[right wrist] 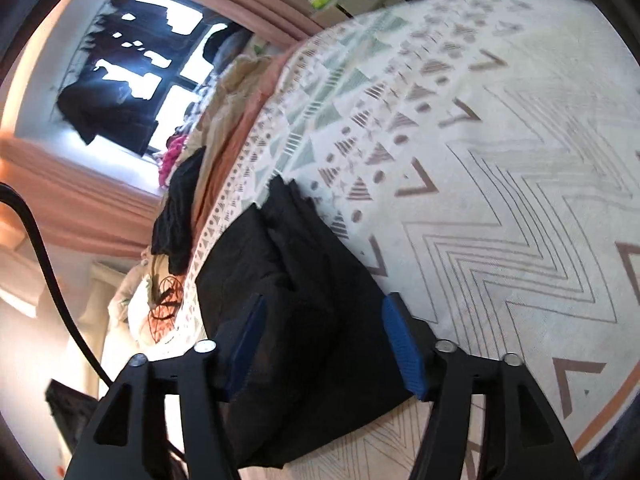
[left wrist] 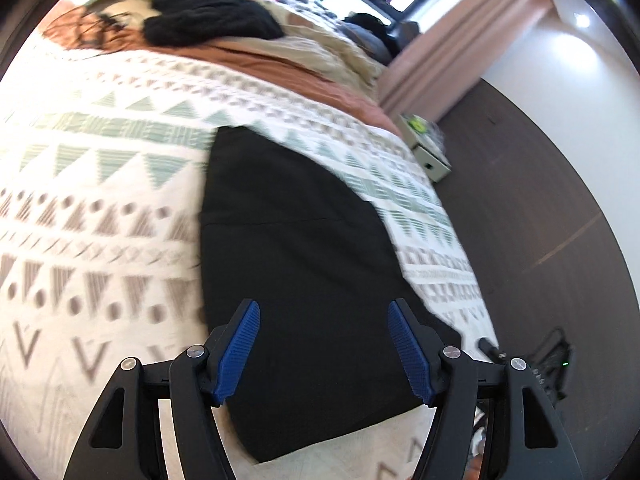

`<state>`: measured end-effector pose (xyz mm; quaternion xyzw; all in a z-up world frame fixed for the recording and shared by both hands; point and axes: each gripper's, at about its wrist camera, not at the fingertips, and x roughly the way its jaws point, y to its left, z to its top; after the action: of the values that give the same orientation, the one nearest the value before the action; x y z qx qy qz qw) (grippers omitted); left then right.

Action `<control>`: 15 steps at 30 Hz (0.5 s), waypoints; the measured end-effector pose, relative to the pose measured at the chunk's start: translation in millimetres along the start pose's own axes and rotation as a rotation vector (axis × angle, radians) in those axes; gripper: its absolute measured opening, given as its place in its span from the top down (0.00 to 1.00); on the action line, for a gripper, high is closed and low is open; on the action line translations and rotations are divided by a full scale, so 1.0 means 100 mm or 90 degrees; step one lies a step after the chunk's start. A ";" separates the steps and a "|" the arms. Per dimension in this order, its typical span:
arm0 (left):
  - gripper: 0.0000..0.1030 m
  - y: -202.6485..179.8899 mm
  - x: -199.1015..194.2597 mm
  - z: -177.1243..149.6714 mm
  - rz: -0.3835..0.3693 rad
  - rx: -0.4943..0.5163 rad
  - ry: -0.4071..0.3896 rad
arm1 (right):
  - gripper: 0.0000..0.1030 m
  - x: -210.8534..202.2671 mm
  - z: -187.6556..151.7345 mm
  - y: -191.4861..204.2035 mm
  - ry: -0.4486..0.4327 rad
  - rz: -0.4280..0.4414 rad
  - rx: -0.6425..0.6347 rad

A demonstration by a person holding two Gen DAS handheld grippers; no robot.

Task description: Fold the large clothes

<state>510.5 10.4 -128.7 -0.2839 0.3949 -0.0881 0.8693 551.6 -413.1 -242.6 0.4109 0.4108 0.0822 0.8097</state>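
A black garment (left wrist: 296, 248) lies flat on the patterned bedspread (left wrist: 100, 184), folded into a long strip. My left gripper (left wrist: 323, 306) hovers over its near end, jaws open, blue pads (left wrist: 408, 344) apart and pressing on nothing. In the right wrist view the same black garment (right wrist: 304, 280) looks bunched and creased. The right gripper (right wrist: 325, 300) stands open around it. Dark fabric lies between its fingers and partly veils the left pad (right wrist: 244, 344), but neither pad pinches the cloth.
A pile of other clothes, black knit (left wrist: 208, 20), beige and rust (left wrist: 288, 64), lies at the far end of the bed. A pale box (left wrist: 428, 148) stands on the dark floor (left wrist: 540, 208) beside the bed. Pink curtains (left wrist: 472, 32) and a window are behind.
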 end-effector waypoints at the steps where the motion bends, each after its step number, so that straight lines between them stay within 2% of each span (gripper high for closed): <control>1: 0.34 0.10 0.00 -0.04 0.011 -0.007 0.001 | 0.26 0.00 -0.02 0.06 -0.004 -0.003 -0.018; 6: 0.34 0.47 0.12 -0.16 0.028 -0.048 0.049 | 0.26 0.12 -0.13 0.23 0.002 -0.041 -0.071; 8: 0.34 0.50 0.18 -0.24 0.046 -0.039 0.064 | 0.26 0.20 -0.16 0.27 0.005 -0.051 -0.086; 13: 0.34 0.53 0.33 -0.39 0.033 -0.026 0.101 | 0.27 0.36 -0.15 0.22 0.005 -0.038 -0.063; 15: 0.34 0.52 0.35 -0.42 0.028 -0.020 0.109 | 0.41 0.43 -0.14 0.18 0.008 -0.040 -0.051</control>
<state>499.0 21.9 -202.2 -0.2805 0.4751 -0.0865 0.8295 573.3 -372.5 -259.8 0.3647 0.4251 0.0757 0.8250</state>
